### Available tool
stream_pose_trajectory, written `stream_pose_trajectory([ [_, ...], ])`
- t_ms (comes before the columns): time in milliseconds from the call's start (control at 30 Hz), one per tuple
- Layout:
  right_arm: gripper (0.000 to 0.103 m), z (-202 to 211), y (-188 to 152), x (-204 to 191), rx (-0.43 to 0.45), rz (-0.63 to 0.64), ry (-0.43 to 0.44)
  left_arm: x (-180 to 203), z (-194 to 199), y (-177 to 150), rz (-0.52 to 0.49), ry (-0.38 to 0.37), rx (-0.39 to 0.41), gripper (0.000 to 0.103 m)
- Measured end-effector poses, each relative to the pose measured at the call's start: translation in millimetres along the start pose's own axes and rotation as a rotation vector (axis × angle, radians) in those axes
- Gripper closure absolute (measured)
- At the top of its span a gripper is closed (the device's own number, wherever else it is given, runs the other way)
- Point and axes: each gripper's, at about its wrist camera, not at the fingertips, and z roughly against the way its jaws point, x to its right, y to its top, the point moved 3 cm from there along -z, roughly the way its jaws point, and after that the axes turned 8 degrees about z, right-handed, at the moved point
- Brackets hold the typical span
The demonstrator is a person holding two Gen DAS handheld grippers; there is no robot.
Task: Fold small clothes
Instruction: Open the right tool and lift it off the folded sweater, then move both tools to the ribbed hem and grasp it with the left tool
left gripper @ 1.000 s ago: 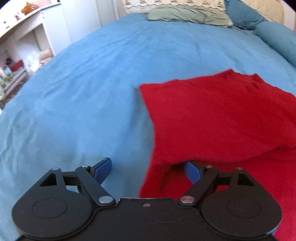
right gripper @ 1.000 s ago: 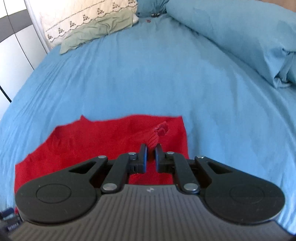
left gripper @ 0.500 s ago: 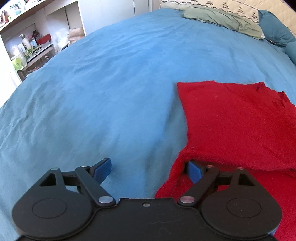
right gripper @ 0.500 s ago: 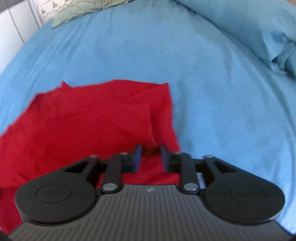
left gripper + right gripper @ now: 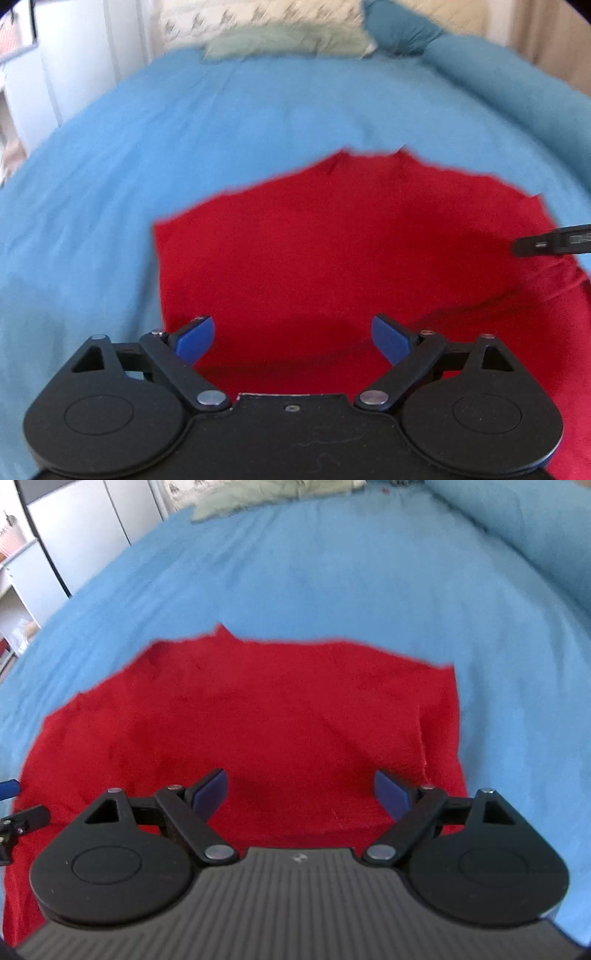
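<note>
A red garment (image 5: 332, 251) lies folded on the blue bedspread (image 5: 184, 122); it also shows in the right wrist view (image 5: 258, 716). My left gripper (image 5: 293, 338) is open and empty, just above the garment's near left part. My right gripper (image 5: 301, 794) is open and empty, above the garment's near right part; a folded flap edge (image 5: 421, 738) runs by its right finger. The right gripper's finger tip shows at the right edge of the left wrist view (image 5: 550, 243). The left gripper shows at the left edge of the right wrist view (image 5: 18, 812).
Pillows (image 5: 288, 40) lie at the head of the bed. A rolled blue duvet (image 5: 517, 85) lies along the right side. White wardrobe doors (image 5: 81, 539) and shelves stand to the left of the bed.
My right gripper has opened and let go of the garment's edge, which now lies flat. My left gripper has stayed open and swung right over the garment.
</note>
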Motion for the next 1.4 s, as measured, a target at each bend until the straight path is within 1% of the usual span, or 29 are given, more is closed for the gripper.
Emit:
stream_pose_trajectory([
  [33, 0.001, 0, -3, 4, 0.011, 0.009, -0.004, -6, -8, -4, 0.036, 0.02, -0.032, 0.008],
  [67, 0.001, 2, -4, 1, 0.015, 0.014, -0.008, -14, -14, -8, 0.067, 0.018, -0.048, 0.008],
  [100, 0.001, 3, -5, 2, 0.018, 0.017, -0.007, -16, -11, -12, 0.072, 0.007, -0.033, 0.007],
  [167, 0.001, 4, -8, 3, 0.022, 0.032, -0.002, -13, -12, -10, 0.046, 0.024, -0.037, 0.007],
  [233, 0.001, 5, -7, 0, 0.015, 0.064, -0.005, -9, -10, -7, 0.046, 0.033, -0.039, 0.008],
  [300, 0.001, 12, -2, 2, 0.021, 0.072, -0.006, -10, -1, -2, 0.054, 0.031, -0.014, 0.009],
  [400, 0.001, 45, 3, 5, 0.076, 0.07, -0.015, -10, 31, 10, 0.036, 0.055, 0.056, 0.008],
  [433, 0.001, 60, 3, 7, 0.094, 0.072, -0.02, -12, 43, 13, 0.035, 0.064, 0.064, 0.008],
  [533, 0.001, 108, -3, 14, 0.123, 0.072, -0.03, -25, 77, 19, 0.075, 0.07, 0.048, 0.004],
  [633, 0.001, 152, -21, 19, 0.104, 0.062, -0.008, -43, 112, 13, 0.117, 0.069, 0.022, 0.004],
  [733, 0.001, 190, -52, 15, 0.039, 0.085, -0.016, -55, 144, -9, 0.114, 0.085, -0.019, 0.005],
  [767, 0.001, 199, -64, 15, 0.015, 0.086, -0.025, -57, 149, -15, 0.107, 0.088, -0.036, 0.005],
  [833, 0.002, 212, -92, 14, -0.049, 0.073, -0.028, -62, 162, -40, 0.111, 0.096, -0.091, 0.005],
  [900, 0.003, 221, -120, 15, -0.106, 0.053, -0.038, -65, 172, -65, 0.122, 0.085, -0.141, 0.007],
  [967, 0.004, 225, -145, 13, -0.158, 0.053, -0.057, -63, 178, -97, 0.117, 0.07, -0.188, 0.012],
  [1033, 0.007, 227, -167, 10, -0.187, 0.043, -0.068, -60, 183, -126, 0.105, 0.068, -0.223, 0.022],
  [1067, 0.009, 228, -179, 10, -0.198, 0.036, -0.074, -59, 184, -138, 0.102, 0.065, -0.234, 0.025],
  [1133, 0.017, 226, -197, 9, -0.224, 0.022, -0.086, -53, 180, -162, 0.086, 0.064, -0.262, 0.042],
  [1200, 0.023, 225, -215, 10, -0.248, 0.008, -0.095, -51, 179, -183, 0.087, 0.063, -0.284, 0.048],
  [1233, 0.026, 224, -222, 10, -0.258, 0.004, -0.101, -49, 178, -192, 0.09, 0.06, -0.294, 0.053],
  [1267, 0.027, 224, -228, 8, -0.268, -0.001, -0.105, -48, 177, -199, 0.094, 0.061, -0.299, 0.054],
  [1367, 0.029, 227, -248, 4, -0.299, -0.017, -0.118, -44, 179, -211, 0.101, 0.071, -0.28, 0.054],
  [1400, 0.032, 229, -253, 3, -0.31, -0.02, -0.118, -43, 181, -214, 0.104, 0.074, -0.278, 0.054],
])
